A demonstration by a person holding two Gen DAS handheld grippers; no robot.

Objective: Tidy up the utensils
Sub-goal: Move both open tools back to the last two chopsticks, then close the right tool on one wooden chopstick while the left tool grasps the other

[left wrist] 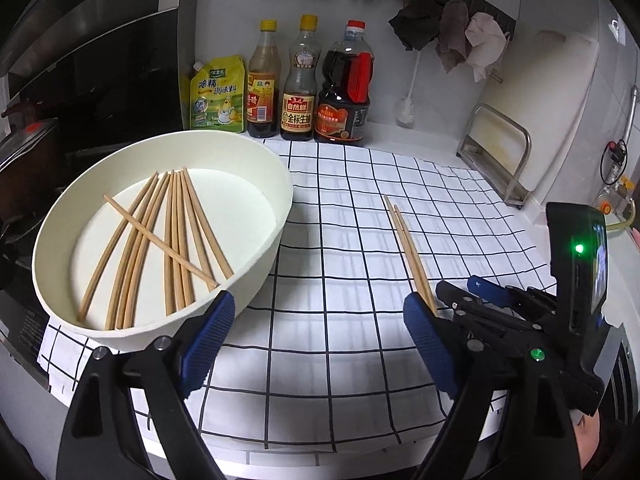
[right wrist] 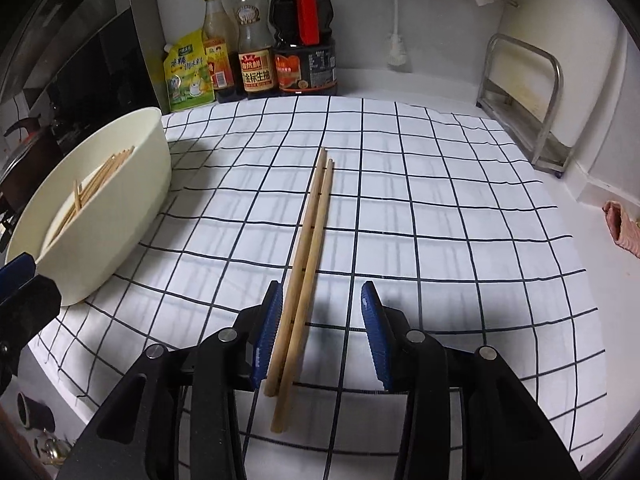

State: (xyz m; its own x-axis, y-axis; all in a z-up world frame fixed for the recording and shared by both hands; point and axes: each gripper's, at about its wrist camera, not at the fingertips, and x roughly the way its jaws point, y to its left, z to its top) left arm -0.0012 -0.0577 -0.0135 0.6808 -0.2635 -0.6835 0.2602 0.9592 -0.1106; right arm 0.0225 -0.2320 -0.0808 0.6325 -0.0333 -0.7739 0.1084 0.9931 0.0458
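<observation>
On the left, the left gripper (left wrist: 318, 332) hangs wide open and empty, one blue finger just beside the rim of a white bowl (left wrist: 276, 184) holding loose chopsticks (left wrist: 176, 240). To its right, the right gripper (right wrist: 324, 334) is spread open around the near ends of a chopstick pair (right wrist: 310, 248), its left pad apparently touching them. The pair lies flat on the checked cloth (right wrist: 440, 208), long axis pointing away toward the sauce bottles (right wrist: 256, 40).

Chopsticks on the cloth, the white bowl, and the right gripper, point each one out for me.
chopsticks on the cloth (right wrist: 310, 240), right wrist view, mid-shaft of the pair.
white bowl (left wrist: 260, 240), left wrist view, outer wall.
right gripper (right wrist: 320, 312), right wrist view, midway between its open fingers.
</observation>
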